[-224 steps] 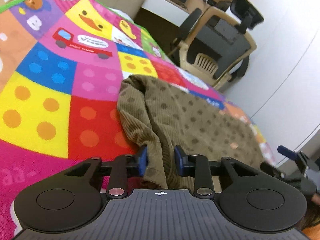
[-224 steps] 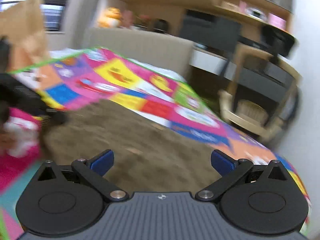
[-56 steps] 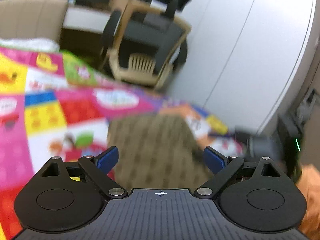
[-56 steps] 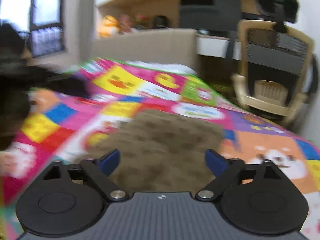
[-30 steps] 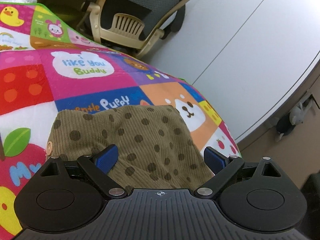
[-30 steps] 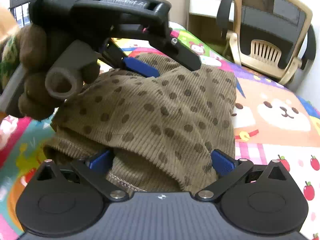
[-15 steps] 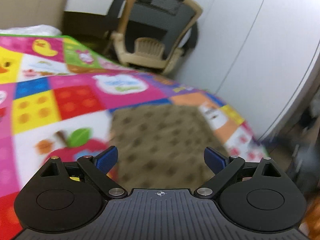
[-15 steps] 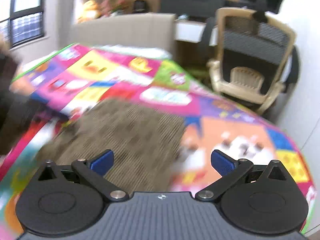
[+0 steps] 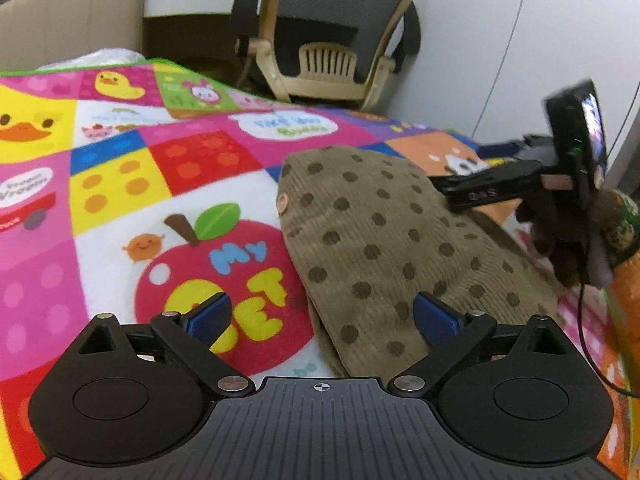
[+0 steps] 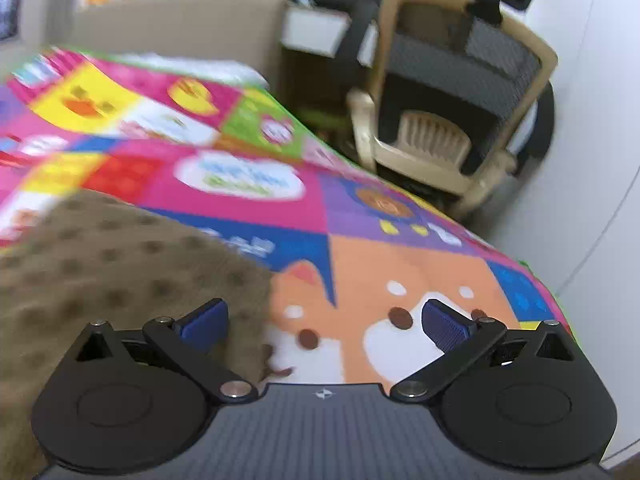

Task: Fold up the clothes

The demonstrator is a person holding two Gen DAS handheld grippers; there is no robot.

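From the left wrist camera, the left gripper (image 9: 320, 316) has its two blue-tipped fingers spread wide apart, with nothing between them. It hangs above a bright patchwork play mat with cartoon pictures (image 9: 120, 184). Right in front of it, a little toward its right finger, lies the brown ribbed cloth garment with dark dots (image 9: 384, 248), folded into a flat pile on the mat. The garment's near edge sits just ahead of the fingers, and the right finger (image 9: 434, 316) is over the cloth. The left finger is over a red apple picture with letters (image 9: 224, 268) on the mat. Farther ahead and to the right, the right gripper (image 9: 472, 192) reaches in low over the far side of the garment, held by a hand in a dark brown fuzzy glove (image 9: 560, 236). Far ahead stands a beige and black office chair (image 9: 328, 36).

From the right wrist camera, which is a bit blurry, the right gripper (image 10: 322, 320) is also spread wide and holds nothing. The brown dotted garment (image 10: 120, 280) lies ahead and to its left, with the left finger over the cloth's edge. The right finger is over an orange dog face picture (image 10: 380, 288) on the mat. The same office chair (image 10: 452, 112) stands far ahead to the right.
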